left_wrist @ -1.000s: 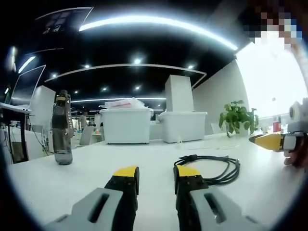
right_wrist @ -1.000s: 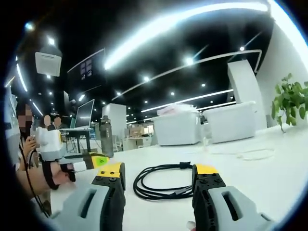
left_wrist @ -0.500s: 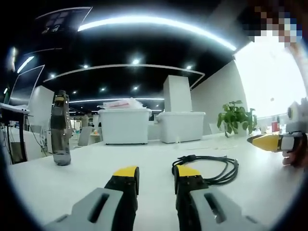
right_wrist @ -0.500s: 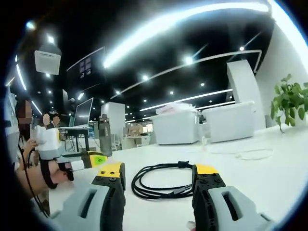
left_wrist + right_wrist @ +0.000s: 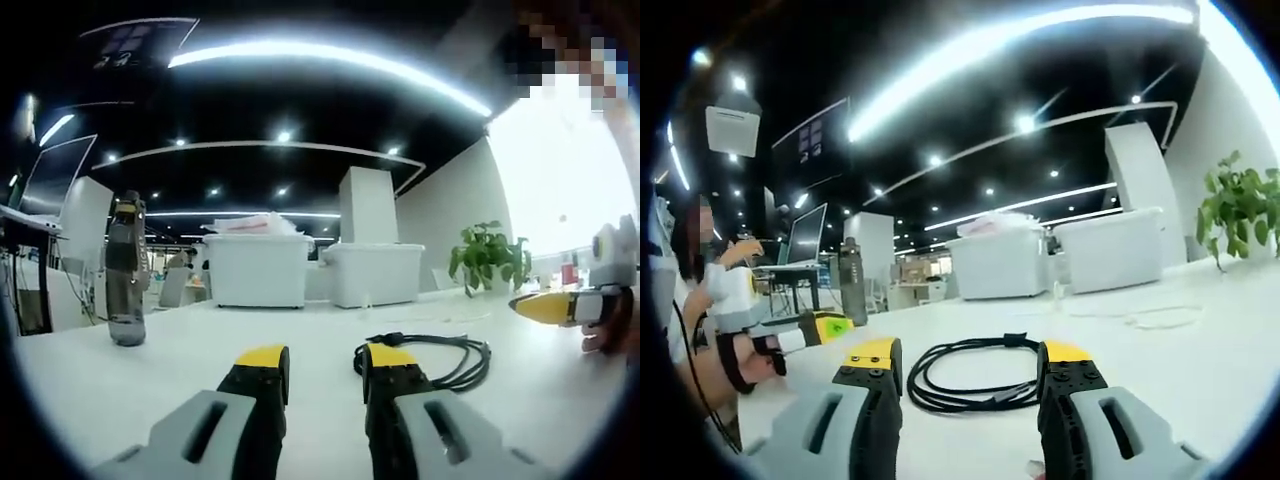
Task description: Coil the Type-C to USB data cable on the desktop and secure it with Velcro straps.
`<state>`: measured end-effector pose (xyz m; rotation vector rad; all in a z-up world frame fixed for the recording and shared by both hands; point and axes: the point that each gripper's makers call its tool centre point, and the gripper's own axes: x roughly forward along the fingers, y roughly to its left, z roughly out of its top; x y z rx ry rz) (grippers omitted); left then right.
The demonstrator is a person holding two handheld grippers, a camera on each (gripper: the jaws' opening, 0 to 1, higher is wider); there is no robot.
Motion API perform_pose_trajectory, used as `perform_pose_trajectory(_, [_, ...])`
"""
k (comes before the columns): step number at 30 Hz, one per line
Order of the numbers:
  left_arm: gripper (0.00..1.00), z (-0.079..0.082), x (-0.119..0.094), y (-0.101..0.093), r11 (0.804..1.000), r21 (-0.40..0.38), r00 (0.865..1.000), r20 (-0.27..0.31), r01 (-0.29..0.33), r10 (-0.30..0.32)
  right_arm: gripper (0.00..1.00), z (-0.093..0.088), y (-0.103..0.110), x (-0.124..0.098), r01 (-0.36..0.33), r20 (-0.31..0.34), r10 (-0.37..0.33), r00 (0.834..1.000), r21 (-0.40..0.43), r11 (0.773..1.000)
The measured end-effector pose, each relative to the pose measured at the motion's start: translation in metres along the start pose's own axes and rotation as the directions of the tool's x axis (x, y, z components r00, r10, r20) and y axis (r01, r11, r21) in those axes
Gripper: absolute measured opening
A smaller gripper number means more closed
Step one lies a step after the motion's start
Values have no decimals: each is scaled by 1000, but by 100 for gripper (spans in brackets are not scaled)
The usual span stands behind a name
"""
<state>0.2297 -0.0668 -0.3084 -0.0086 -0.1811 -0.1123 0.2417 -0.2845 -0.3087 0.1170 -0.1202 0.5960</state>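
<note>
The black data cable [image 5: 445, 352] lies in a loose coil on the white desktop [image 5: 180, 350], just ahead and right of my left gripper [image 5: 325, 360]. That gripper is open with nothing between its yellow-tipped jaws. In the right gripper view the same coil [image 5: 1012, 340] lies ahead between the widely spread jaws of my right gripper [image 5: 968, 355], which is open and apart from it. The right gripper [image 5: 545, 306] enters the left gripper view from the right. A hand [image 5: 740, 355] holds the left gripper [image 5: 825, 326] at the left of the right gripper view.
A dark bottle [image 5: 125, 270] stands on the desk at the left. Two white bins [image 5: 258, 270] [image 5: 375, 272] and a potted plant [image 5: 487, 258] sit at the far edge. A thin white cable [image 5: 1140, 318] lies further back on the desk. A monitor [image 5: 805, 235] is behind.
Both views have drifted slightly with the hands. The cable coil has not moved and neither gripper has changed its opening.
</note>
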Motion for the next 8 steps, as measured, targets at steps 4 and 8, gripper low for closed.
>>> perform_pose_trajectory(4, [31, 1, 0, -1, 1000, -5, 1000, 6, 7, -7, 53, 0, -2, 0, 8, -2, -8, 1000, 3, 1000])
perform_pose_trajectory(8, [32, 3, 0, -7, 999, -21, 999, 19, 48, -48, 53, -2, -1, 0, 5, -10, -5, 1000, 7, 1000])
